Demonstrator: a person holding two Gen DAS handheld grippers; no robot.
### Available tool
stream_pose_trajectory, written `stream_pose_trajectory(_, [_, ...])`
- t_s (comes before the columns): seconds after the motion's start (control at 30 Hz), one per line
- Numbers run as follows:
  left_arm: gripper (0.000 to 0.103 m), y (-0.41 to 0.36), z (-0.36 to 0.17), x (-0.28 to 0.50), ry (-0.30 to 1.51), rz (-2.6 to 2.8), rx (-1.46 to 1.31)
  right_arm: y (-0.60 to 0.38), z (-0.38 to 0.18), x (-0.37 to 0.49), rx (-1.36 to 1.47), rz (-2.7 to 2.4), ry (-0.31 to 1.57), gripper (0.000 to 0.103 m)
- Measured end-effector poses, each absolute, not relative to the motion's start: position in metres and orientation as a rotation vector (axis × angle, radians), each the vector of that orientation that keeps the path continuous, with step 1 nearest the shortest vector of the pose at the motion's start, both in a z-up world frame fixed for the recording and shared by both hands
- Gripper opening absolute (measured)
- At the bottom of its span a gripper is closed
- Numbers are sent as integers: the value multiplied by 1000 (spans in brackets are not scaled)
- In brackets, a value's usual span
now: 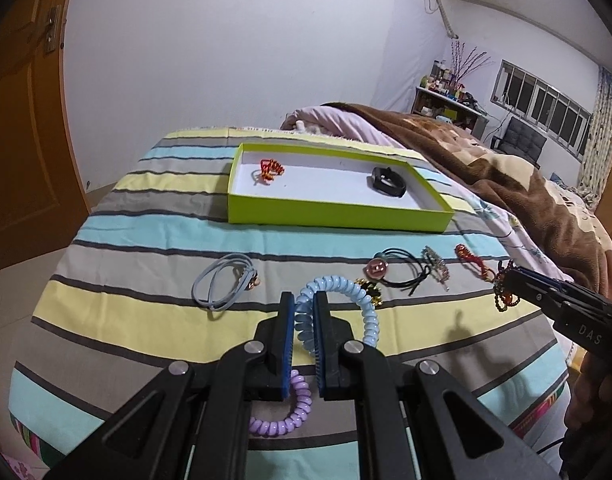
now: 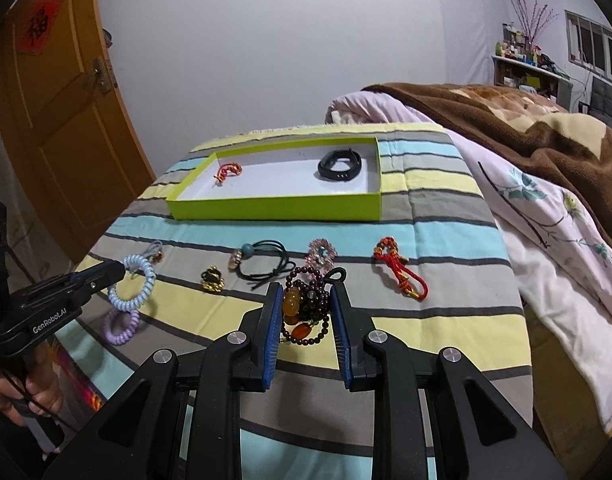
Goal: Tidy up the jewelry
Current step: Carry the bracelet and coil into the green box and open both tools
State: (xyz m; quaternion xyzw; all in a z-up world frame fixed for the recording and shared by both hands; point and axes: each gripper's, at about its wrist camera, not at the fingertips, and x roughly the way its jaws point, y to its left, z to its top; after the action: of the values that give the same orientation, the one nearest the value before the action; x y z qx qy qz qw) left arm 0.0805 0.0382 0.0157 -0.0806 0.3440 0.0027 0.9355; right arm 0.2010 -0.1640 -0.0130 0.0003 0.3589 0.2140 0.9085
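Observation:
My left gripper (image 1: 303,300) is shut on a pale blue coil hair tie (image 1: 362,304), held just above the striped cloth; it also shows in the right wrist view (image 2: 135,284). A purple coil tie (image 1: 283,412) lies under it. My right gripper (image 2: 306,292) is closed around a dark beaded bracelet with amber beads (image 2: 310,308). The green tray (image 1: 338,214) holds a red-orange bracelet (image 1: 269,169) and a black band (image 1: 388,182).
On the striped cloth (image 2: 426,320) lie a grey cord tie (image 1: 221,280), a black hair tie with a pink button (image 1: 398,270), a gold piece (image 2: 213,278), a sparkly clip (image 2: 323,252) and a red cord bracelet (image 2: 398,268). A brown blanket (image 2: 526,132) is on the right.

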Motion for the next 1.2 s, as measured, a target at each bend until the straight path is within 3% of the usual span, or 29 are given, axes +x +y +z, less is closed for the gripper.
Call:
stream_pose_trajectory(0.6, [9,30,38,94,644,1,-121,-153,7,204,-37,460,680,24])
stream_pose_trajectory(1.2, [9,46,45,162,636,32,-73,-139,13,266,-96,438,652,25])
